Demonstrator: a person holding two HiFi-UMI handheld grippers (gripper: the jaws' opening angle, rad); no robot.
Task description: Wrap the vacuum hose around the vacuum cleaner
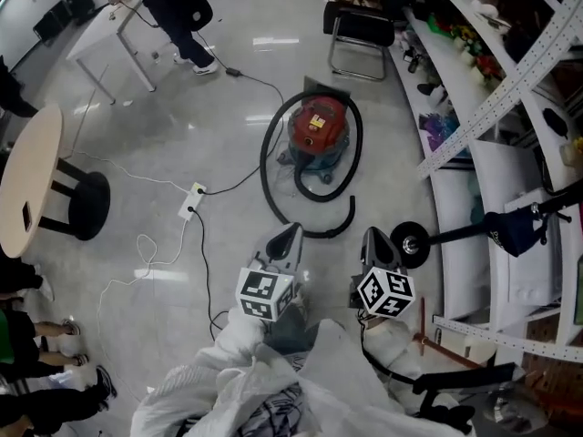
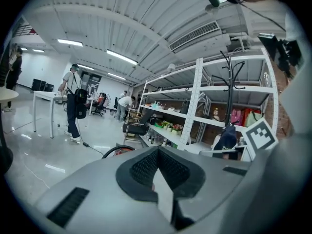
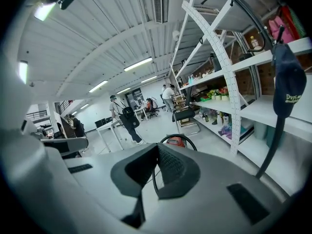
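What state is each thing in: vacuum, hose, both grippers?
vacuum: upright on the floor.
hose: in loose loops on the floor round the vacuum, one end free, not held.
left gripper: jaws shut, empty.
right gripper: jaws shut, empty.

Odds and ends on a pale floor [image 1: 173, 130]
A power strip [image 1: 191, 200] lies left of the left tool [image 1: 288, 237]. A black chair [image 1: 360, 27] stands far ahead. White shelves [image 1: 453, 198] run right of the right tool [image 1: 373, 241], and a capped stand [image 1: 510, 228] is just beside it.
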